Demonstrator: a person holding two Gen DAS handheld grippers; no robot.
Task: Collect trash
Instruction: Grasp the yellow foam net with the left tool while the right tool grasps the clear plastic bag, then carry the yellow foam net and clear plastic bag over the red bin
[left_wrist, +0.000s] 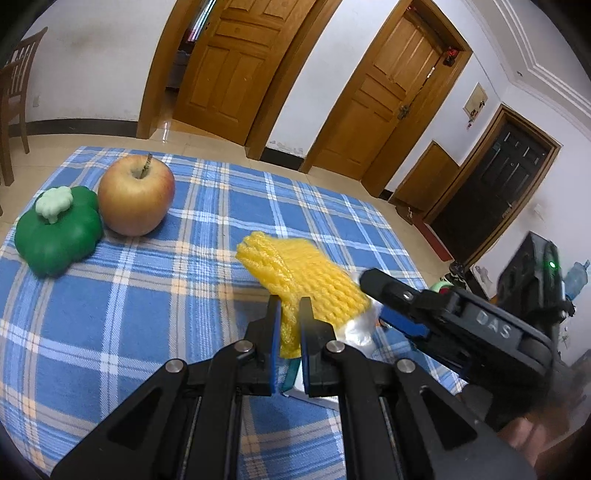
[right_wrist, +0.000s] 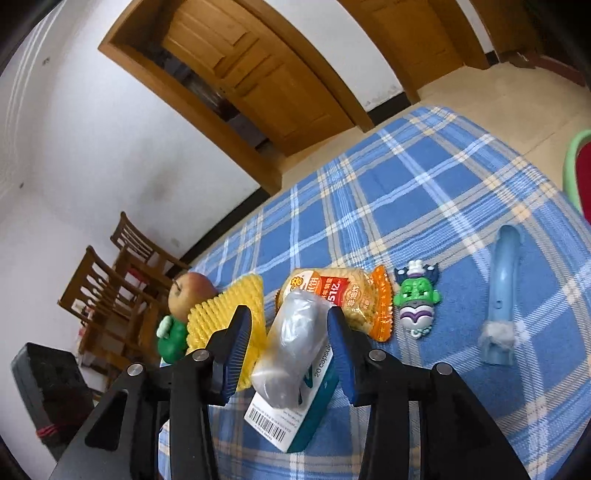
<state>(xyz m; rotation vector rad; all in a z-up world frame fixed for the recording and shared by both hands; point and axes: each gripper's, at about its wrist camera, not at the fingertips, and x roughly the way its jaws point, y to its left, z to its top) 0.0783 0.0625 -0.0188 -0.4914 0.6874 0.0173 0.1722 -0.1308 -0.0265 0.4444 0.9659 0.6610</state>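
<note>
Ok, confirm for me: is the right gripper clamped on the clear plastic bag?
No: the right gripper stands open around the clear plastic bag, with gaps showing between both pads and the bag.

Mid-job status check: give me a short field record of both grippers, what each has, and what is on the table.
left gripper: shut on yellow foam net
right gripper: open, straddling clear plastic bag, pads not pressing
under the bag: capsule box
beside it: snack packet
also on table: apple, green toy pepper, toy figure, blue tube
surface: blue plaid cloth
</note>
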